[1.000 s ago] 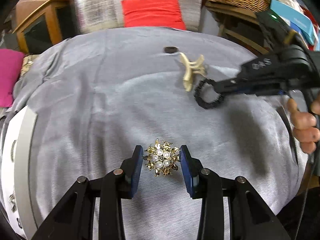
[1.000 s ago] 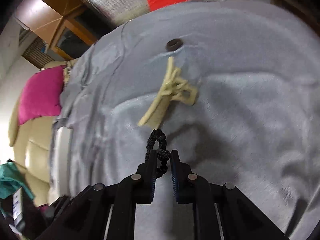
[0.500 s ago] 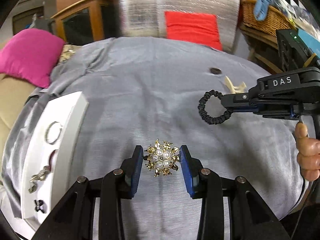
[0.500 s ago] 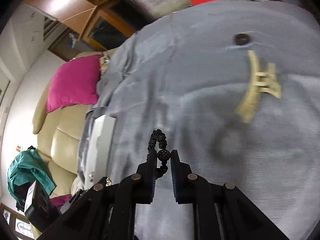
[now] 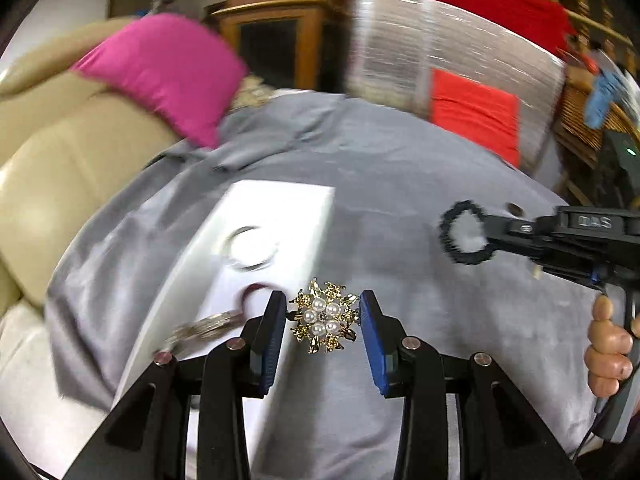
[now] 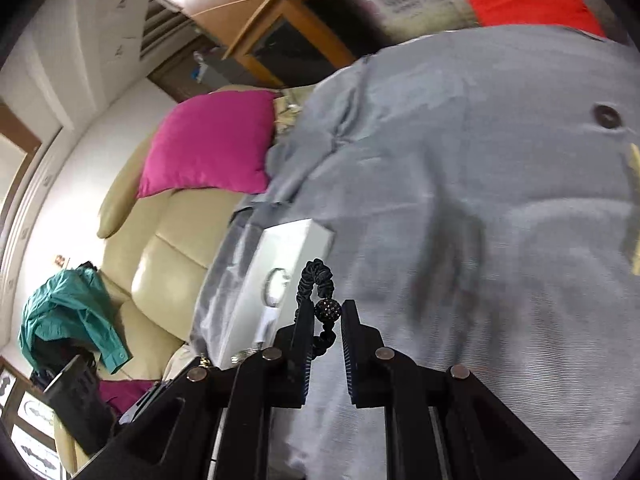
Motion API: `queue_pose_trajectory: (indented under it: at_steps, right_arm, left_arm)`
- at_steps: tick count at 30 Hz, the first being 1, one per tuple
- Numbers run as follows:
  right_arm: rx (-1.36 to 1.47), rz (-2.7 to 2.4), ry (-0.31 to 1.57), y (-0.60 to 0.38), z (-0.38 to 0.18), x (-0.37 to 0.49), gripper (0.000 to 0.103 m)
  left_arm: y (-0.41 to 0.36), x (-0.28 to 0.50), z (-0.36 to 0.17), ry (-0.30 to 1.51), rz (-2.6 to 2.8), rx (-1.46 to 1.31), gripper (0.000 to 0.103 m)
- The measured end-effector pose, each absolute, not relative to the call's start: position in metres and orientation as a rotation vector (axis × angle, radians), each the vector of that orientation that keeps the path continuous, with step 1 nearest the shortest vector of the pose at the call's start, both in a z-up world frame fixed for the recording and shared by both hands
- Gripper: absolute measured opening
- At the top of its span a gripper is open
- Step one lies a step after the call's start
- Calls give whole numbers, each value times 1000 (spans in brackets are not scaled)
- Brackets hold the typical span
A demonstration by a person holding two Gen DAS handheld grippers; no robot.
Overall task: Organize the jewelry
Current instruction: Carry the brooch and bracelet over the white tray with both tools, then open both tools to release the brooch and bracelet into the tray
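Surface: round top draped in a wrinkled grey cloth (image 5: 400,184), filling most of both views.
Sofa: cream leather couch (image 6: 168,248) beyond the cloth at 9 o'clock in the right wrist view, a magenta square cushion (image 5: 160,72) propped on it.
Tray: flat white jewelry organizer (image 5: 280,208) lying on the cloth at 10 o'clock from the left gripper; a silver ring-shaped bangle (image 5: 250,246) rests on its top, and blurred silver pieces lie nearer the camera.
Left gripper: black two-finger gripper with blue pads (image 5: 323,322), clamped on a gold flower-shaped brooch with four white pearls (image 5: 323,322); the brooch is held between the pads, off the cloth, just at the tray's near right edge.
Right gripper: black gripper (image 6: 325,314) closed on a black fabric-wrapped hair tie with a dark glittery bead (image 6: 316,288); in the left wrist view the loop (image 5: 466,236) hangs out past the fingertips at 2 o'clock, above the cloth.
Hair claw: beige plastic clip (image 6: 634,208) on the cloth at 3 o'clock in the right wrist view.
Button: small dark round disc (image 6: 607,116) on the cloth at 2 o'clock.
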State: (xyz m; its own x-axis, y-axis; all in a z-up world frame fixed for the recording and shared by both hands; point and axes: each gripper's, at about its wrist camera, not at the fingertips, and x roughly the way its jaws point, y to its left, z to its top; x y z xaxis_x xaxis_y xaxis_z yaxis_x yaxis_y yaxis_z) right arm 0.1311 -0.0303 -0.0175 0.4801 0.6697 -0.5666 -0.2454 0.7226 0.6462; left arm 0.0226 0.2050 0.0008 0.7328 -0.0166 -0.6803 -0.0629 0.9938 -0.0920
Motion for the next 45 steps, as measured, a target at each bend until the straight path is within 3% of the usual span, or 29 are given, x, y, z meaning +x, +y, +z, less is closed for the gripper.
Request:
queue_pose_trajectory:
  at_steps: [10, 20, 35, 45]
  right_arm:
    - [354, 685, 968, 93, -8, 139, 15]
    - [132, 683, 1072, 183, -40, 169, 15]
    - [70, 670, 1188, 220, -82, 192, 16]
    - [123, 688, 1192, 211, -73, 191, 17]
  left_arm:
    - [272, 9, -30, 901, 202, -237, 39]
    - [284, 25, -66, 1031, 255, -337, 39]
    - [292, 30, -85, 1071, 329, -440, 39]
    - [295, 30, -83, 1055, 334, -462, 40]
